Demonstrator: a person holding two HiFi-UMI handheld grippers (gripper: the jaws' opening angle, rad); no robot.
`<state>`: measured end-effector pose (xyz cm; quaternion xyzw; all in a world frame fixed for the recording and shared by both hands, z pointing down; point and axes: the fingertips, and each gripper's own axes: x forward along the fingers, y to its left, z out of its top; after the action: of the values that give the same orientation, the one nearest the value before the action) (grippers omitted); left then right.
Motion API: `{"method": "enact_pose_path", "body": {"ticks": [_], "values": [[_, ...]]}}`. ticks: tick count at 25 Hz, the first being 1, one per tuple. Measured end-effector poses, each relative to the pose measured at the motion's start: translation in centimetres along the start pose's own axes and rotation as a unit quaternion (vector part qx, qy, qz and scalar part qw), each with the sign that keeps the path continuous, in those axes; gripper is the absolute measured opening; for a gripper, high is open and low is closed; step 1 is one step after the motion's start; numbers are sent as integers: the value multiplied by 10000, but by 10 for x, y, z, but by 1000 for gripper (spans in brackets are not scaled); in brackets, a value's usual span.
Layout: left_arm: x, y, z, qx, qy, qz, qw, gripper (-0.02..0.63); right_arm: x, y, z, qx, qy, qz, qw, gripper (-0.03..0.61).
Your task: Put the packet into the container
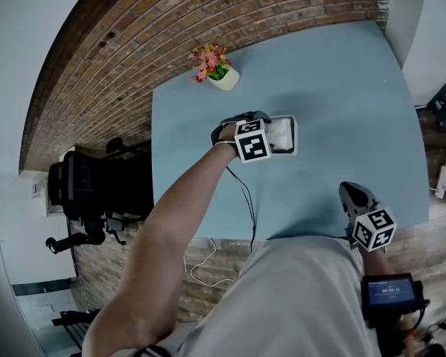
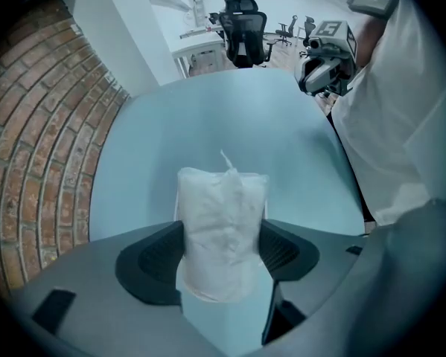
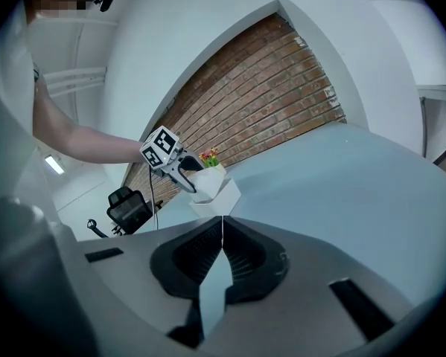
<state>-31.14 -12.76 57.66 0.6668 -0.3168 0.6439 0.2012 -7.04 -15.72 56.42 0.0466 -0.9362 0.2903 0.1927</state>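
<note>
A white crumpled packet (image 2: 223,214) stands upright between the pads of my left gripper (image 2: 224,245), which press on both its sides. In the head view my left gripper (image 1: 263,134) points straight down over a white rectangular container (image 1: 290,129) on the blue table (image 1: 334,88); the packet's white (image 1: 280,134) shows inside the container's outline. The right gripper view shows the same container (image 3: 224,193) under the left gripper (image 3: 184,174). My right gripper (image 1: 354,196) hovers at the table's near edge, its jaws (image 3: 223,233) shut with nothing in them.
A small white pot with pink and red flowers (image 1: 221,71) stands at the table's far left corner by the brick wall. A black office chair (image 1: 88,188) is left of the table. A cable (image 1: 245,199) runs from the left gripper over the near edge.
</note>
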Motion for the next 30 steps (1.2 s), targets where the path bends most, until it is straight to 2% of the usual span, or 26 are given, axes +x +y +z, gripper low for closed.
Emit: {"method": "enact_pose_path", "body": {"ticks": [10,18,25,30], "values": [[35,-8,3,400,410,-589,9966,325,-15,-15,-9,226,-19,-298,9993,11],[56,-10,-1,132,643,-849,9942,325,-29,-31,-16,312,11,-505,9982,11],[48,-1,0,15,632,-478,9969,328,-31,-35,-18,91,235,-398,9989,11],[23,9,2,-683,253,-43,9973,328,-28,-36,-14,-47,308,-118,9994,11]]}}
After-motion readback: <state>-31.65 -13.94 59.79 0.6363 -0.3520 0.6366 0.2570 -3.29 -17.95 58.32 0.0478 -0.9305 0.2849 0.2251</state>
